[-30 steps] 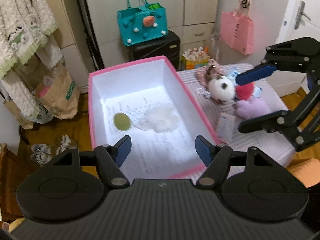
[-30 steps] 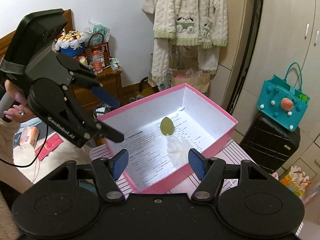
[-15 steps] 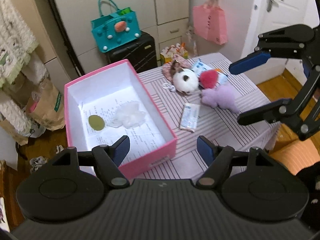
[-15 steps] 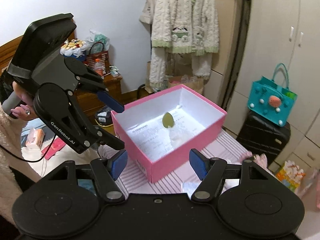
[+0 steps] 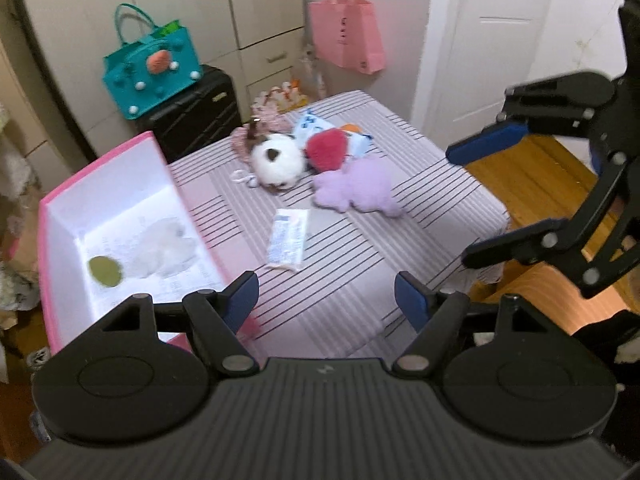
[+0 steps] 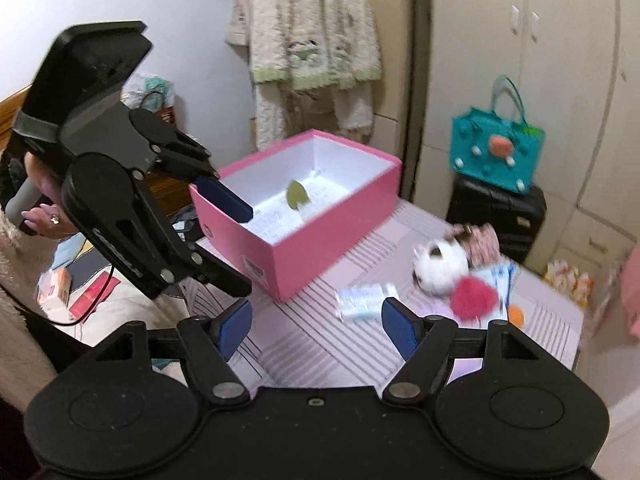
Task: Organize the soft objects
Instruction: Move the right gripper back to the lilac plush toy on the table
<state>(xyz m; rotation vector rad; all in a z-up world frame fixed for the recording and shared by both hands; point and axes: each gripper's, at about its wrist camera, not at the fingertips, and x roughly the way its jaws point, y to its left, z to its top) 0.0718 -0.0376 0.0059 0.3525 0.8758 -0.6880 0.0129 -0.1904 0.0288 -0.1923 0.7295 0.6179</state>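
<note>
A pink box [image 5: 108, 160] stands on the left of the striped table [image 5: 352, 280]. It holds a green disc [image 5: 105, 271] and a white fluffy piece [image 5: 164, 248]. Right of it lie a white plush [image 5: 276, 162], a red pompom [image 5: 326, 148], a lilac plush [image 5: 356, 190] and a tissue packet [image 5: 289, 236]. My left gripper [image 5: 326, 300] hovers open over the table's near part with nothing in it. My right gripper [image 6: 317, 326] is above the near edge, its jaws opening and nothing between them. The box [image 6: 332, 236], white plush [image 6: 440, 266] and pompom [image 6: 474, 294] lie beyond it.
A teal bag [image 5: 152, 64] sits on a black suitcase [image 5: 192, 112] behind the table. A pink bag [image 5: 346, 34] hangs by the white door [image 5: 492, 40]. A knit cardigan [image 6: 312, 40] hangs behind the box. Wooden floor lies past the table's right edge.
Both views have swung from the pink box toward the toys. The box has slid to the left, and the toys have come into the right wrist view. Both grippers' jaws stand slightly wider.
</note>
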